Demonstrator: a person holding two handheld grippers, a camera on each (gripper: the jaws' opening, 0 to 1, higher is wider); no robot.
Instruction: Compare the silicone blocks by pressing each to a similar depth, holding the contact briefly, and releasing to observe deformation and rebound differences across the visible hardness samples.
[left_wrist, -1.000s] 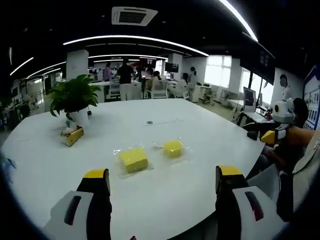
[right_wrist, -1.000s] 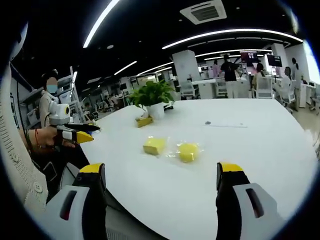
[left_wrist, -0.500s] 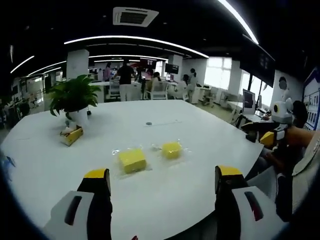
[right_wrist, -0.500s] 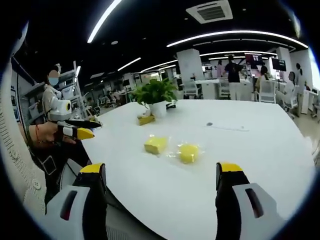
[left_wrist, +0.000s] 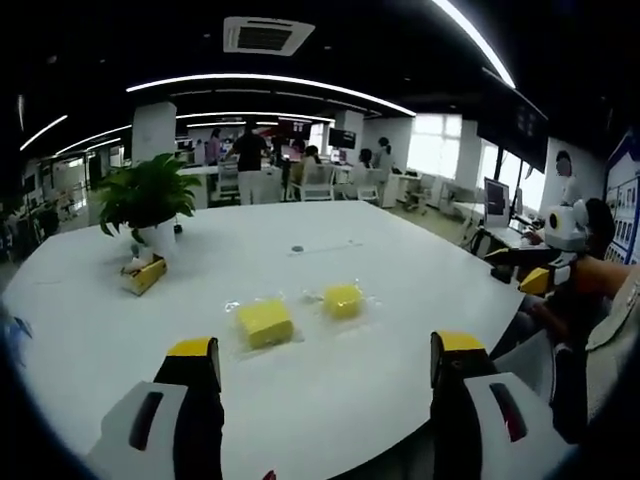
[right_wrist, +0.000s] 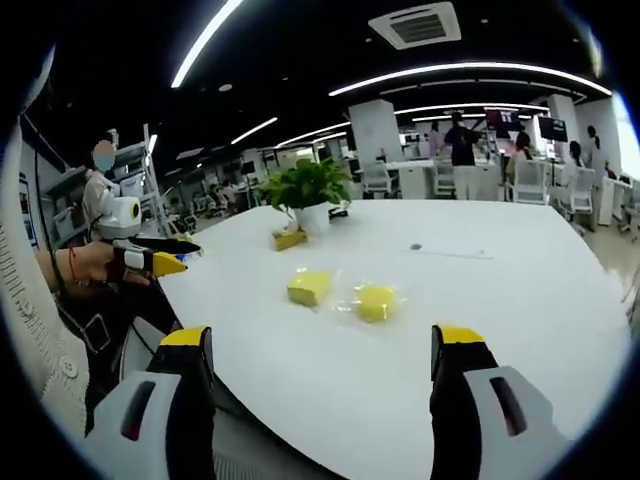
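Observation:
Two yellow silicone blocks lie on clear plastic sheets on a white table (left_wrist: 330, 400). In the left gripper view the square block (left_wrist: 264, 322) is left of the rounder block (left_wrist: 343, 299). My left gripper (left_wrist: 326, 362) hangs open over the near table edge, well short of both. In the right gripper view the square block (right_wrist: 309, 288) and the rounder block (right_wrist: 375, 302) sit mid-table, and my right gripper (right_wrist: 324, 352) is open in front of them with nothing between its jaws. The left gripper (right_wrist: 150, 262) shows at the left, the right gripper (left_wrist: 545, 275) at the right.
A potted plant (left_wrist: 147, 200) and a small yellow box (left_wrist: 143, 274) stand at the table's far left; the same plant (right_wrist: 308, 196) shows in the right gripper view. A small dark dot (left_wrist: 297, 248) lies mid-table. People and desks fill the office behind.
Both views have shifted only slightly with my hands. The blocks lie where they were, and both grippers stay open.

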